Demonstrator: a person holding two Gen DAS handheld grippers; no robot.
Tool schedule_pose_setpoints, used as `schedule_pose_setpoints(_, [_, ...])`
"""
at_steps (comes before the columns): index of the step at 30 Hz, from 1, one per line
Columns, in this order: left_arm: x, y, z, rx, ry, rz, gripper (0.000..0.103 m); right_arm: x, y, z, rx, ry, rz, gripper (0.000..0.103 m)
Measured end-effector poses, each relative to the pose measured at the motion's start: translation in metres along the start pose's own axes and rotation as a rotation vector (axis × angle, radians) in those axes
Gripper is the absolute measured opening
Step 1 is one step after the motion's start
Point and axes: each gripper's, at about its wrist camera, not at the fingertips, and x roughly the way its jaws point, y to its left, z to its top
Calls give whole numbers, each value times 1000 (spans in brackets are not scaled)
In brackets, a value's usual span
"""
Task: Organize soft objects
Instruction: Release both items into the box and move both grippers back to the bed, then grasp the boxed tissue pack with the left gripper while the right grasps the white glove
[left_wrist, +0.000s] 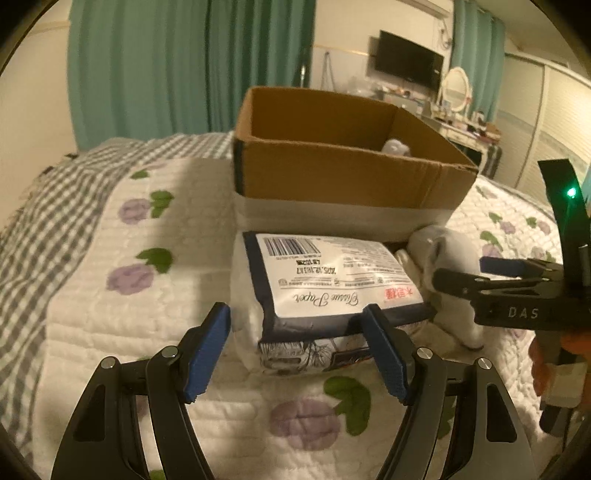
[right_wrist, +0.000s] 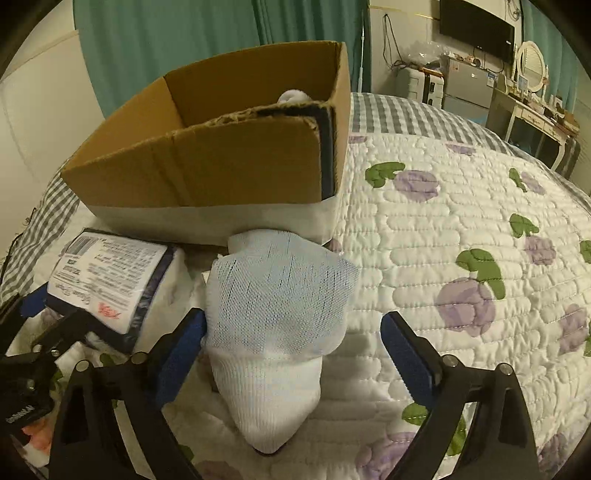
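Held the right gripper (right_wrist: 293, 321) spread wide astride the white sock (right_wrist: 277, 332), gripping nothing; left pad brushing the sock's edge, right pad apart from it. Kept the left gripper (left_wrist: 297, 312) open too, bracketing the near end of the tissue pack (left_wrist: 325, 280), clamped on nothing.

Found the sock lying flat on the quilt (right_wrist: 443, 240), just in front of the cardboard box (right_wrist: 207, 166) and beside the pack. Ran lengthwise from wrist toward box: narrow toe end nearest the camera, wide mesh end at the box's foot.

Looked risky on three counts. Closing from one touching side could shove the limp sock sideways, not pinch it. Dipping low could snag quilt along with it. Working both tools so near could knock them together.
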Motion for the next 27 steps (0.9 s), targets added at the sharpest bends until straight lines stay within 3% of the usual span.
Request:
schedule_pose_setpoints(5, [15, -5, 0, 4, 14, -26, 77, 4, 7, -1, -19, 8, 4, 88])
schedule_pose_setpoints(10, [33, 6, 2, -69, 56, -95, 84, 7, 6, -3, -18, 21, 15, 84])
schedule_pose_setpoints(12, [44, 12, 2, -113, 94, -129, 84, 8, 6, -3, -20, 22, 20, 79])
schedule_pose_setpoints(14, [51, 18, 1, -158, 118, -161, 83, 3, 13, -7, -27, 10, 29, 66])
schedule_pose_setpoints(20, [42, 7, 0, -94, 103, -154, 65, -6, 21, -11, -63, -12, 19, 51])
schedule_pose_setpoints(22, [36, -1, -1, -55, 86, -139, 48, -11, 20, -11, -58, -21, 22, 50])
schedule_pose_setpoints(27, [13, -11, 1, -11, 39, -134, 40, -32, 15, -12, -42, -55, 31, 48])
